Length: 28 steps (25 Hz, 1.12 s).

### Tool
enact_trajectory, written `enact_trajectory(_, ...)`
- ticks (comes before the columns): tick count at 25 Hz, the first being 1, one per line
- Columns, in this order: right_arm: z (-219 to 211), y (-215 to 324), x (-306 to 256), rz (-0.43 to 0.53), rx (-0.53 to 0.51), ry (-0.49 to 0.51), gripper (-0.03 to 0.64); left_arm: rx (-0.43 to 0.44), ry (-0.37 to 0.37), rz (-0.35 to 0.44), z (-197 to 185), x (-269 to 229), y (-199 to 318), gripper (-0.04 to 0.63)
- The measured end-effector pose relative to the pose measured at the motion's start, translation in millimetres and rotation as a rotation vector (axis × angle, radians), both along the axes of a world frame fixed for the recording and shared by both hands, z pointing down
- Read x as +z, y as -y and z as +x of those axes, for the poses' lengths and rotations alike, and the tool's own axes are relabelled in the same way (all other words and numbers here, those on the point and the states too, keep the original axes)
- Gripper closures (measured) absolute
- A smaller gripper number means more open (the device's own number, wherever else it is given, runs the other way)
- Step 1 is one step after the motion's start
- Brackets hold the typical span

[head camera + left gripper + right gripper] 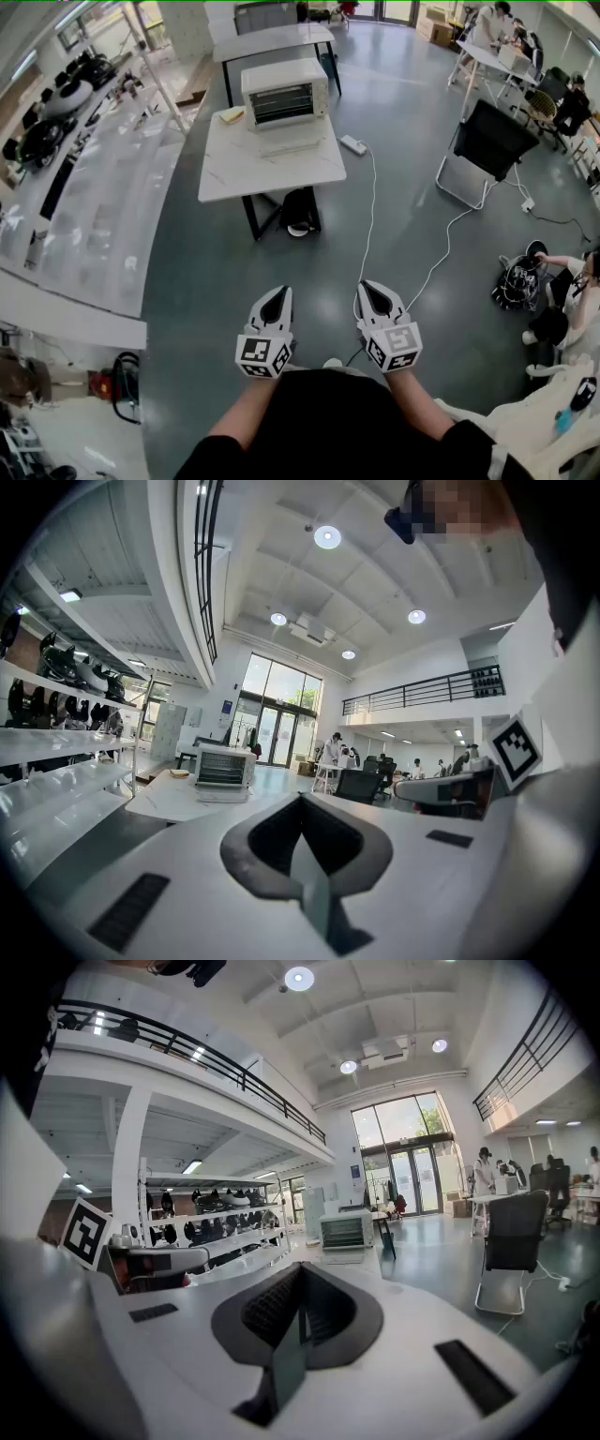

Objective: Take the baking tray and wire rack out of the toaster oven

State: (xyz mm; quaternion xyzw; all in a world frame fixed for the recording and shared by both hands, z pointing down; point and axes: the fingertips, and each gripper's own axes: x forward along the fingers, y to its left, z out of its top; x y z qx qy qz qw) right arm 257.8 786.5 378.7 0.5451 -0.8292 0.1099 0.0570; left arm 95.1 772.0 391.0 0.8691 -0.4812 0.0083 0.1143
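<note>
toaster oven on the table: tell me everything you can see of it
The white boxy toaster oven stands upright at the far side of the white marble-look table, front facing the camera. Its dark front shows horizontal rack bars. A pale flat panel lies before it, probably its dropped door. Only the table touches it.

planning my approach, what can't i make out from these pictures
Baking tray and wire rack: every view, the white box-shaped toaster oven is too far and small to show its inside.
Small yellow item beside it on the white table: head view, too small to identify.
</note>
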Motion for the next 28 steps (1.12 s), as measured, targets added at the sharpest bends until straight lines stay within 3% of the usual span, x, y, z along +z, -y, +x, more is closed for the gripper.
enact_trajectory(12,47,3,23,-0.060,0.039,0.032,0.595,0.008,0.012,-0.031,34,17,11,0.577)
enact_trajectory(19,59,64,43,-0.099,0.065,0.018,0.594,0.015,0.023,-0.071,43,44,84,0.577)
enact_trajectory(28,67,185,56,-0.130,0.080,-0.030,0.594,0.035,0.002,-0.122,41,69,215,0.577)
